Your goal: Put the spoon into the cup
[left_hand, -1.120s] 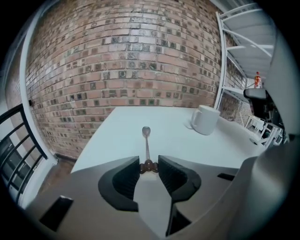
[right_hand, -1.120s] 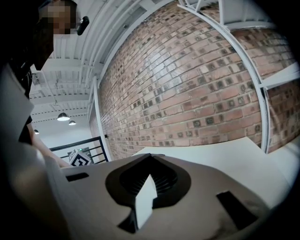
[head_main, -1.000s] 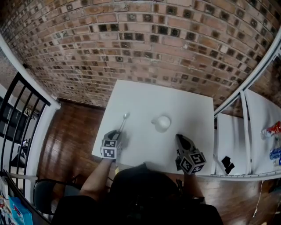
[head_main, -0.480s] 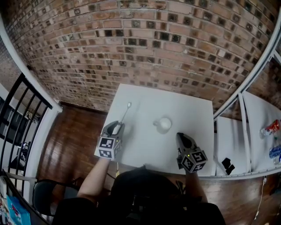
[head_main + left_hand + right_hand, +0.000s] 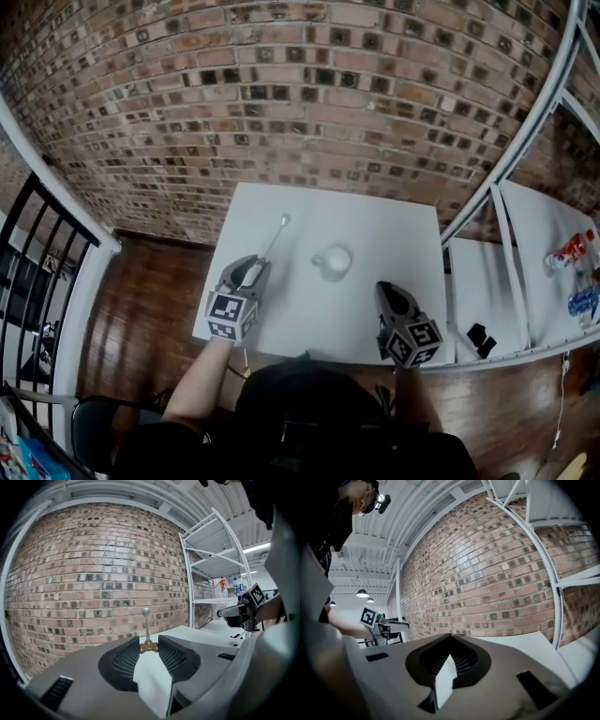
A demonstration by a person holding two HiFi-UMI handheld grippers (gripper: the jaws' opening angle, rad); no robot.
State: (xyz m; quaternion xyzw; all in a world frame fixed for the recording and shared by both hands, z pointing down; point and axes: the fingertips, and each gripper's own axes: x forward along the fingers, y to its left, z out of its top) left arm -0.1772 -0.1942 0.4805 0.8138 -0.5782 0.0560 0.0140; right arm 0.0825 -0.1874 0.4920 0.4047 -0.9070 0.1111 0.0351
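Left gripper (image 5: 149, 645): its fingers (image 5: 174, 658) stand narrow, pinching only the gold bow-shaped end of the slim silver metal spoon (image 5: 146, 625). The shaft runs on ahead of the fingers, with the small bowl at its far tip, clear of the white square tabletop (image 5: 394, 234). In the head view the spoon (image 5: 275, 236) lies left of the small white ceramic cup (image 5: 333, 262), which stands alone mid-tabletop, apart from both grippers. Right gripper (image 5: 450, 637): fingers closed tip to tip, nothing between them; it hangs near the front edge (image 5: 384, 289) and does not steady the cup. Risk one: your hold is on a small rounded knob at the extreme end, so the spoon may pivot or slip between the pads as you swing it over. Risk two: the long shaft gives poor tip control, so the bowl may strike the rim and shove or tip the unsupported cup. Risk three: released too high or too tilted, the spoon may lever the cup over
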